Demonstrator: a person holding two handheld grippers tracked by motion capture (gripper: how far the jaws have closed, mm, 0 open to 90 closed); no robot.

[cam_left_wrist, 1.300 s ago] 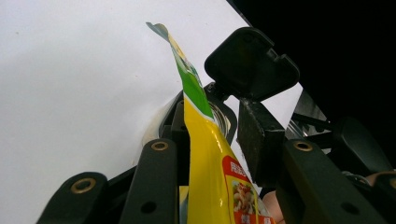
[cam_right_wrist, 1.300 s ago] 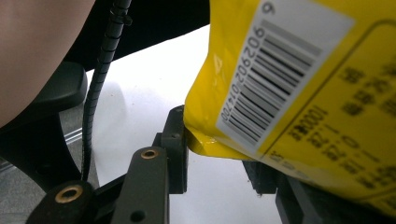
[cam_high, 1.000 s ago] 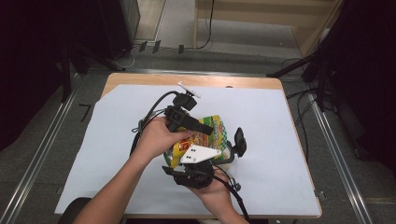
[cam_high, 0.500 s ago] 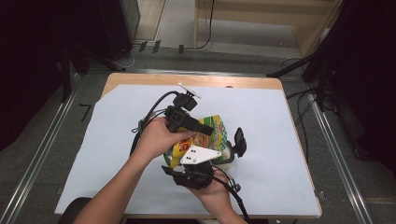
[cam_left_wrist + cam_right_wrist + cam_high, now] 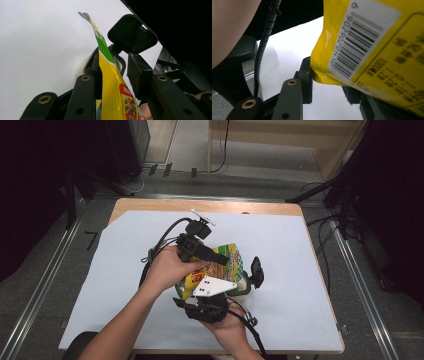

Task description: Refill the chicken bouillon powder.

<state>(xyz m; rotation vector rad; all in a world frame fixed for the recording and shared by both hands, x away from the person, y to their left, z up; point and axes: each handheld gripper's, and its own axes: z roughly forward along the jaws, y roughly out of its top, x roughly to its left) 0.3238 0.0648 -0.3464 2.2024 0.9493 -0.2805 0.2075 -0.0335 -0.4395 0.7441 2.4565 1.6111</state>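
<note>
A yellow snack bag (image 5: 218, 266), sealed so its contents cannot be seen, is held above the middle of the white surface (image 5: 300, 270). The left hand-held gripper (image 5: 112, 75) is clamped on its thin edge. The right hand-held gripper (image 5: 328, 86) grips its barcode end from below.

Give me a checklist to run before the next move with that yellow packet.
1. Left gripper has the yellow packet between its jaws: ok.
2. Left pads pressing the packet: cannot tell.
3. Right gripper at the packet's barcode corner: ok; firm pinch: cannot tell.
4. Packet lifted off the white sheet: ok.
5. Cable free of the right jaws: ok.
6. Packet sealed: cannot tell.
</note>
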